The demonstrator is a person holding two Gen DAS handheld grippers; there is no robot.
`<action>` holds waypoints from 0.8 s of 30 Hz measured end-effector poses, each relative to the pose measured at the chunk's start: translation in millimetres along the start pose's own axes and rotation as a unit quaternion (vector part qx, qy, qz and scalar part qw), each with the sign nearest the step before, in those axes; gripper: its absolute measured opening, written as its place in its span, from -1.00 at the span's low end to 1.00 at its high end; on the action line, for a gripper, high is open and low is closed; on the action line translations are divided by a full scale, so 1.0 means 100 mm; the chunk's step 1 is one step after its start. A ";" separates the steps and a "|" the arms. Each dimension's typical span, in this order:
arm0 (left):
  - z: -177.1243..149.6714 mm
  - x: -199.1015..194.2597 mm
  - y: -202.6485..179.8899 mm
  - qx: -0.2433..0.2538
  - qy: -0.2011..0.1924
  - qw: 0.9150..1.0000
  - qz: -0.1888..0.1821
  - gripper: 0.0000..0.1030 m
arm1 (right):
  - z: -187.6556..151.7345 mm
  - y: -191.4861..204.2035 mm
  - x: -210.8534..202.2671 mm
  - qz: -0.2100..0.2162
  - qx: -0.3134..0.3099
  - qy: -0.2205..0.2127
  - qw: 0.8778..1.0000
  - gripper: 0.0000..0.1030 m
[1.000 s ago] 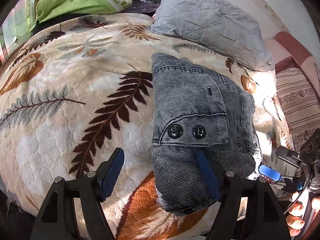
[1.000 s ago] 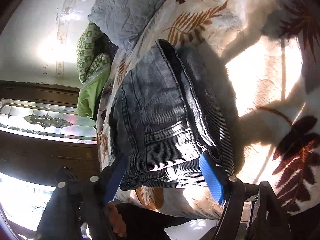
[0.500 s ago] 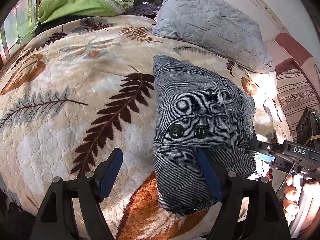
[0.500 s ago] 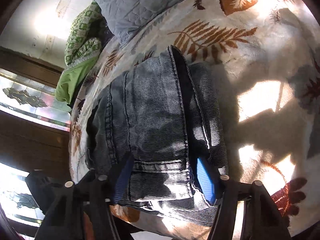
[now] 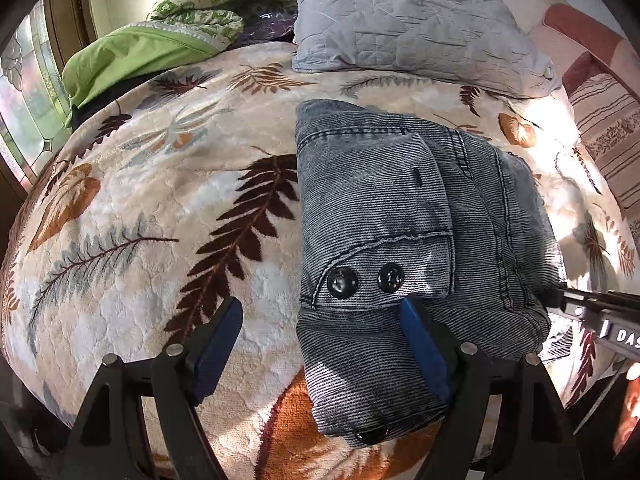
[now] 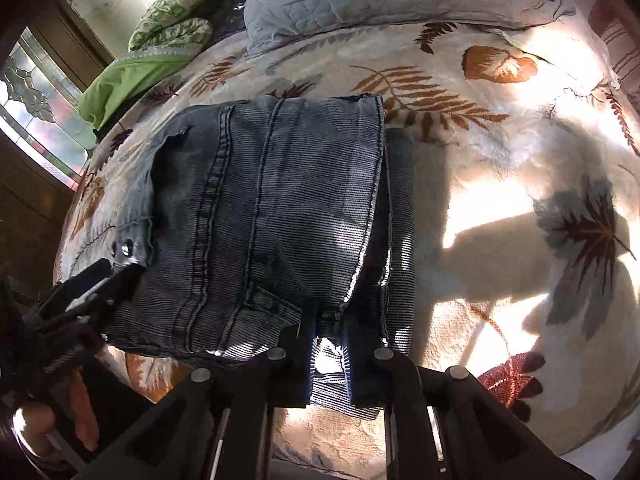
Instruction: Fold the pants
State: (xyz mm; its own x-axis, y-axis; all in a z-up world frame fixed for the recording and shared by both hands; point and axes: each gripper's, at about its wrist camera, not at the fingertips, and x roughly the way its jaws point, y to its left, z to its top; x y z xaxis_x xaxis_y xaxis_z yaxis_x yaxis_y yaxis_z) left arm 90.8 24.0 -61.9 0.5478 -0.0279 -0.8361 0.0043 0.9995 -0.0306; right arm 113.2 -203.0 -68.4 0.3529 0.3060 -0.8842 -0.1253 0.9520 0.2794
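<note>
Pants (image 5: 400, 248): grey-black corduroy, already in a compact bundle of several layers, lying on the leaf-print blanket (image 5: 160, 240) a little to the 3 o'clock side of centre in the left wrist view. Two snap studs (image 5: 364, 280) face up on a flap at the near end. The stack looks close to final size, so probably only a last tuck or a tidy-up remains.

Right gripper (image 6: 330, 340): at 6 o'clock in its own view, jaws closing, with a narrow pinch of the bundle's near edge between them. Cloth shows in the slit between the two blades and bulges out below them. Likely reason: it takes just the near hem, where the layers end, so that they lift or pull together without splaying.

Left gripper (image 5: 320, 340): jaws opening and wide apart. The 3 o'clock blade lies over the pants just below the studs; the 9 o'clock blade is over bare blanket. Nothing is pinched. It straddles the bundle's 9 o'clock edge, probably placed to steady or take that side next.

Grey quilted pillow (image 5: 400, 20) at 12 o'clock and green bedding (image 5: 132, 56) at 10 o'clock lie well apart from the work. Strong sun patches at 3 o'clock in the right wrist view.
</note>
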 end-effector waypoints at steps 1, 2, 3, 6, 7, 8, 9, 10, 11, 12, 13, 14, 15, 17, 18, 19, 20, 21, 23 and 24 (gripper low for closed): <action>0.01 -0.01 0.04 -0.012 0.002 1.000 -0.008 0.58 | 0.02 -0.02 -0.05 0.001 0.003 -0.001 1.000 -0.73; 0.01 -0.01 0.06 -0.018 0.005 1.000 -0.012 0.58 | 0.03 -0.01 -0.11 -0.002 0.003 -0.010 1.000 -0.72; 0.01 0.00 0.06 -0.017 0.006 1.000 -0.012 0.58 | 0.05 0.01 -0.20 -0.003 0.003 -0.027 1.000 -0.71; 0.00 -0.01 0.04 -0.011 0.002 1.000 -0.008 0.58 | 0.22 0.04 -0.42 0.018 0.009 -0.074 0.997 -0.69; 0.00 -0.01 0.04 -0.013 0.002 1.000 -0.010 0.58 | 0.31 0.07 -0.45 0.035 0.013 -0.082 0.996 -0.65; -0.01 0.00 0.04 -0.014 0.002 1.000 -0.012 0.59 | 0.41 0.10 -0.46 0.066 0.018 -0.083 0.994 -0.63; -0.01 0.00 0.05 -0.016 0.003 1.000 -0.013 0.61 | 0.52 0.13 -0.42 0.102 0.023 -0.079 0.991 -0.57; -0.01 0.01 0.05 -0.017 0.002 1.000 -0.013 0.62 | 0.65 0.17 -0.36 0.135 0.028 -0.073 0.988 -0.53; -0.01 0.01 0.06 -0.018 0.001 1.000 -0.014 0.63 | 0.76 0.19 -0.28 0.149 0.028 -0.069 0.986 -0.44; -0.01 0.02 0.07 -0.019 0.000 1.000 -0.016 0.65 | 0.86 0.18 -0.20 0.148 0.031 -0.067 0.986 -0.41; -0.02 0.02 0.08 -0.022 0.000 1.000 -0.018 0.65 | 0.95 0.17 -0.09 0.140 0.037 -0.061 0.988 -0.41; -0.02 0.02 0.09 -0.025 -0.001 0.999 -0.021 0.65 | 1.02 0.16 0.06 0.121 0.040 -0.043 0.991 -0.38; -0.02 0.01 0.10 -0.028 -0.001 0.999 -0.028 0.65 | 1.04 0.12 0.24 0.087 0.041 -0.013 0.995 -0.37; -0.01 -0.04 0.15 -0.041 0.001 0.998 -0.053 0.65 | 0.99 -0.04 0.52 0.043 0.062 0.044 0.996 -0.28; 0.00 -0.09 0.19 -0.051 -0.004 0.997 -0.065 0.65 | 0.99 -0.06 0.50 0.053 0.065 0.037 0.996 -0.27; 0.00 -0.13 0.21 -0.057 -0.009 0.996 -0.072 0.65 | 1.01 -0.03 0.43 0.050 0.061 0.031 0.996 -0.21; 0.01 -0.16 0.21 -0.060 -0.011 0.995 -0.076 0.65 | 1.06 0.05 0.34 0.037 0.050 0.022 0.998 -0.14; 0.01 -0.16 0.21 -0.058 -0.010 0.995 -0.078 0.65 | 1.12 0.16 0.25 0.025 0.032 0.010 0.999 -0.14; -0.04 -0.08 0.16 -0.051 0.001 0.995 -0.081 0.65 | 1.26 0.43 0.07 0.015 -0.010 -0.020 1.000 -0.03; -0.06 -0.04 0.16 -0.052 0.002 0.995 -0.081 0.65 | 1.34 0.59 0.00 0.015 -0.029 -0.032 0.999 0.20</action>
State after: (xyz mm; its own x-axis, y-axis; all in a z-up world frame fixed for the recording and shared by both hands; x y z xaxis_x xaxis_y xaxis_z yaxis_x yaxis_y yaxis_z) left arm 83.6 39.6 -62.3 0.5436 -0.1881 -0.8180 0.0057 0.9754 -0.2205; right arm 229.9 -145.1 -1.3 0.4067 0.3362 -0.8495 -0.1887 0.9407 0.2819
